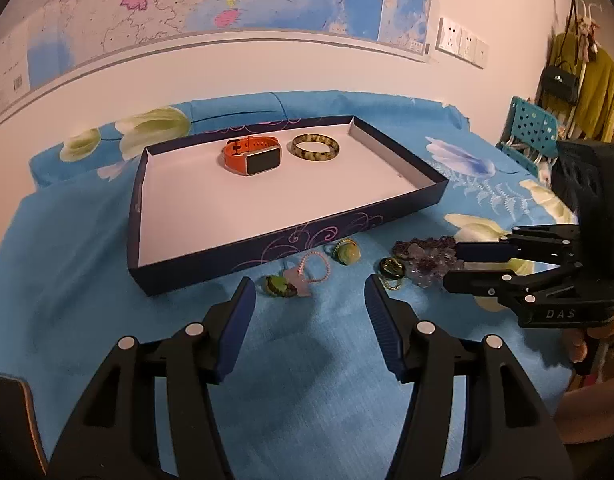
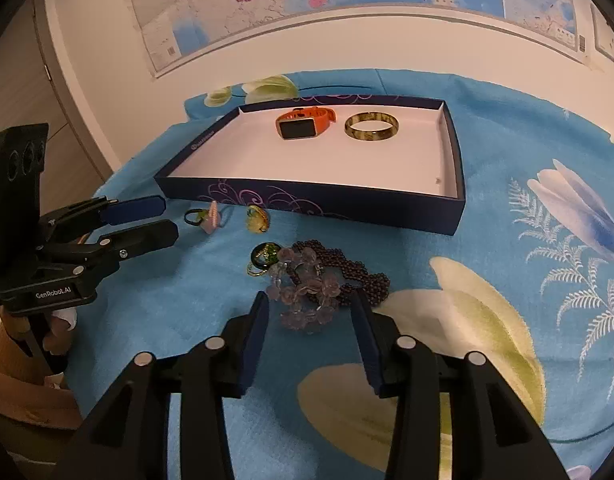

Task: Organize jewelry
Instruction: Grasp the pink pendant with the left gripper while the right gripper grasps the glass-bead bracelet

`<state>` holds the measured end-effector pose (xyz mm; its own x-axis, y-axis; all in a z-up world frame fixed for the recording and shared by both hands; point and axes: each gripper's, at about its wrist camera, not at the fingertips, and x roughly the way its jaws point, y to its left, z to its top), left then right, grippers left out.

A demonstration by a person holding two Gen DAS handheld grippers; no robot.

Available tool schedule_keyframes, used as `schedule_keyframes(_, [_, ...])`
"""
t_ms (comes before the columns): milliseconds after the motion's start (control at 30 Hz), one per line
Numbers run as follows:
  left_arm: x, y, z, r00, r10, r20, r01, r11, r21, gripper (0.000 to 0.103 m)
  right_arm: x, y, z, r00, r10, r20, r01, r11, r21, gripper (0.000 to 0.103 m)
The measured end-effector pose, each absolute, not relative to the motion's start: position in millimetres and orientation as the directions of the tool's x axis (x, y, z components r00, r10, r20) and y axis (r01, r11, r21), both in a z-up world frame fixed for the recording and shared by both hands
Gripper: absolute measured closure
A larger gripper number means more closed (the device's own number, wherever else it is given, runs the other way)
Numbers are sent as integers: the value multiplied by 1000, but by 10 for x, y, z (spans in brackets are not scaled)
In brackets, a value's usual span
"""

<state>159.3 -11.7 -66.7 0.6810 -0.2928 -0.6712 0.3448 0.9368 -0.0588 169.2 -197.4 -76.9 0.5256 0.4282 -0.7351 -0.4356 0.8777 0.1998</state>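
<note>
1. Left gripper [image 1: 310,292]: jaws apart, nothing between them. The pink bead ring with its pale pink charm [image 1: 307,272] lies just ahead of the gap, and a green ring [image 1: 279,286] sits off the left jaw's tip.
2. Right gripper [image 2: 310,308]: jaws apart, straddling the pale crystal bead bracelet [image 2: 305,300]; pads not pressing on it. The dark purple bead strand [image 2: 347,268] lies tangled with it, just beyond the tips.
3. Risk: closing here likely snags both strands, so the purple one drags along or drops short of the tray [image 2: 327,204].
4. Risk: the black-and-green ring [image 2: 265,258] touches the bead pile, so a lift may flick it across the blue cloth [image 2: 147,300].
5. Risk: the left jaws may pinch cloth with the thin pink ring, or nudge the green ring.
6. Count in the tray, well ahead of both jaws: one orange watch [image 1: 251,156], one mottled bangle [image 1: 315,147].
7. Count outside: two bead strands, one pink charm ring, one green ring, one yellow-green ring [image 1: 347,252], one black-and-green ring with a thin gold loop.
</note>
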Motion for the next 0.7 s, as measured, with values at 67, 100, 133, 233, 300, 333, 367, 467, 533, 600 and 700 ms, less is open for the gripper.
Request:
schedule_keyframes(67, [1630,-153,-668,684,-290,-669,350,935,-48,47,1699,-1982,-775,522,437,-733,-435,875,211,76])
schedule_keyframes(100, [1647,-176,-659,688,-291,-665,358,933,-38,47,1695,-1985,-772,526,433,-732,-433,877,207,76])
schedule_keyframes(133, [1662,-198,-652,688,-294,-663,367,930,-32,47,1684,-1987,-768,531,428,-731,-433,879,200,77])
schedule_keyframes(233, [1740,-271,-655,681,-301,-668,389,921,-18,48,1660,-2003,-739,538,428,-726,-436,879,195,83])
schedule_keyframes(300, [1790,-294,-675,666,-314,-677,399,916,-33,51,1642,-2015,-714,545,429,-721,-440,878,190,83])
schedule_keyframes(333, [1825,-303,-692,652,-323,-686,406,913,-44,55,1639,-2027,-706,545,433,-718,-440,877,194,84])
schedule_keyframes(367, [1859,-308,-714,639,-325,-697,408,912,-51,56,1638,-2035,-698,545,436,-716,-438,876,200,84])
schedule_keyframes(467, [1910,-314,-784,609,-316,-728,401,914,-62,63,1636,-2082,-654,545,458,-702,-437,870,229,97])
schedule_keyframes(533, [1924,-294,-807,599,-308,-739,388,919,-69,69,1633,-2090,-624,545,468,-695,-442,865,236,103])
schedule_keyframes(600, [1896,-258,-808,597,-311,-739,385,920,-75,72,1625,-2102,-599,547,473,-690,-446,863,238,103])
schedule_keyframes(700, [1827,-193,-825,590,-306,-747,381,921,-77,72,1606,-2113,-564,550,489,-677,-453,856,250,103])
